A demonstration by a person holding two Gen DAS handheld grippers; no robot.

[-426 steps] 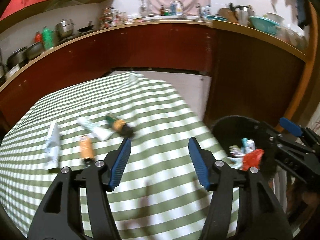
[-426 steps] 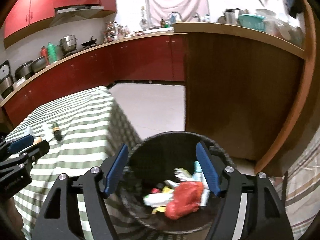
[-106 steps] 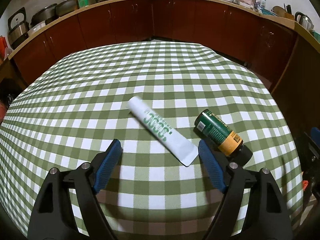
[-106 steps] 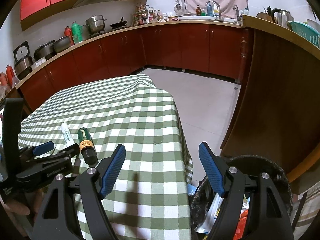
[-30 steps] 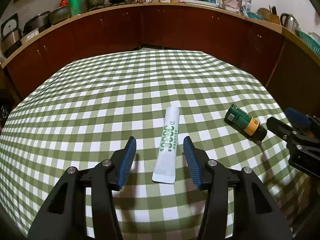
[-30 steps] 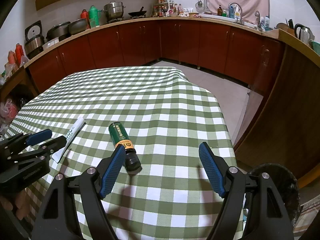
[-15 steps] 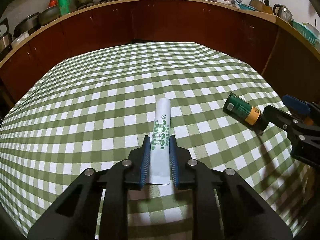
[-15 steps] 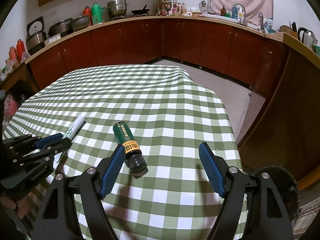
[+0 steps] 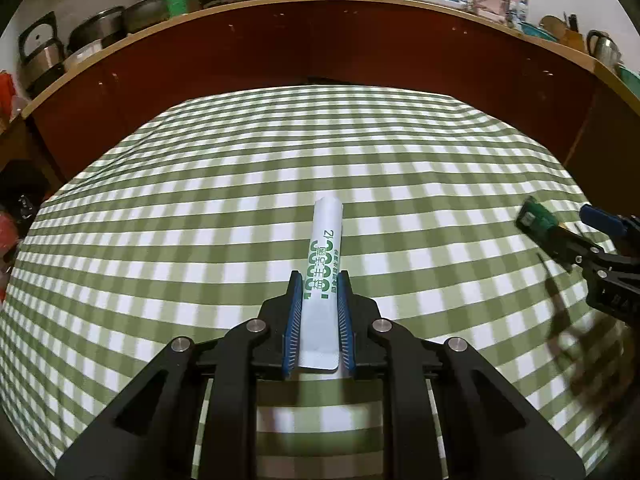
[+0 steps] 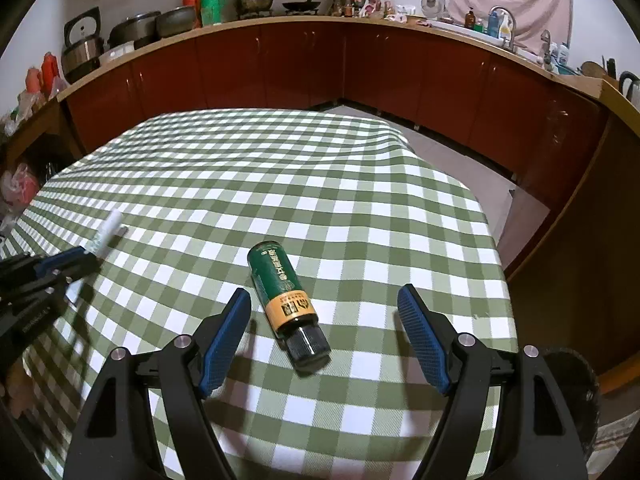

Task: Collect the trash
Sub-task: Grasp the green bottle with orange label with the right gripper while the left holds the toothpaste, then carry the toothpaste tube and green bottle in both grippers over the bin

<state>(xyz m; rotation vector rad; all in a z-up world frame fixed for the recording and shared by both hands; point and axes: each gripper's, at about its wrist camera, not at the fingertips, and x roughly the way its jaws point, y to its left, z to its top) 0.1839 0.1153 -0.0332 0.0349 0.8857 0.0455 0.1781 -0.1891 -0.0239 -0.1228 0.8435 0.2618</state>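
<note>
Two grippers differ now: my left gripper (image 9: 319,322) has clamped the tube (image 9: 323,276); my right gripper (image 10: 324,330) stays wide above the bottle (image 10: 285,296).

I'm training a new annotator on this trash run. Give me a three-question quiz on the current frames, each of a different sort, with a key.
1. True or false: the left claw is shut on the white tube.
2. Multiple choice: the green bottle on the checked tablecloth is A) upright, B) lying on its side, C) held by the right claw.
3. Fill in: the bottle's cap is coloured ____.

Key: 1 true. 2 B. 3 black.
</note>
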